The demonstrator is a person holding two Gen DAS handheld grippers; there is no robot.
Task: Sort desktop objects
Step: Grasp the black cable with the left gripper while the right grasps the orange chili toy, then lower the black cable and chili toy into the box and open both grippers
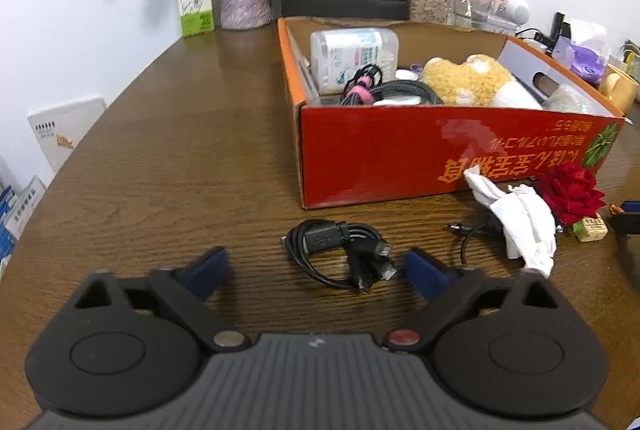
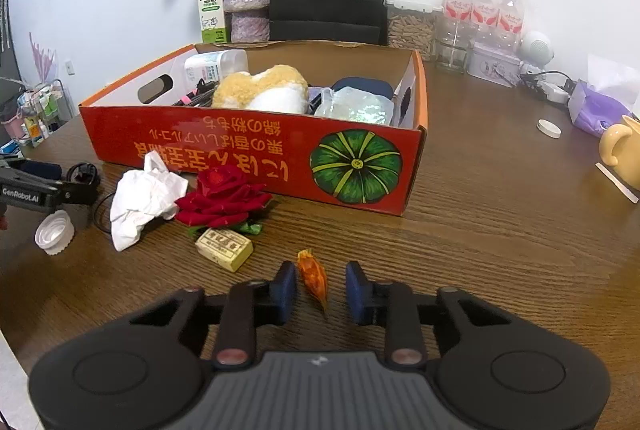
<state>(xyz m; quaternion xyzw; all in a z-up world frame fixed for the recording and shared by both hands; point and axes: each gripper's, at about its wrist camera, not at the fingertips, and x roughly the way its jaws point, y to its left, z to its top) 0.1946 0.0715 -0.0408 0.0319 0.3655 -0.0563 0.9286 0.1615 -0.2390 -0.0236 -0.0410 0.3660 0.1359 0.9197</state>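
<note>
A coiled black USB cable (image 1: 340, 250) lies on the wooden table, between the blue pads of my left gripper (image 1: 316, 264), which stands open around it with gaps on both sides. In the right wrist view a small orange dried peel (image 2: 313, 278) lies between the pads of my right gripper (image 2: 321, 286); the jaws are narrow but open, neither pad touching it. The red cardboard box (image 1: 400, 158) (image 2: 248, 154) behind holds a plush toy (image 2: 264, 90), a white bottle and cables. My left gripper's side (image 2: 36, 188) shows at the left edge of the right wrist view.
In front of the box lie a crumpled white tissue (image 2: 140, 198), a red rose (image 2: 224, 198), a small yellow block (image 2: 225, 249) and a white cap (image 2: 54, 233). A milk carton (image 2: 211, 8), vase, black bag and water bottles line the wall. A yellow mug (image 2: 624, 146) stands at right.
</note>
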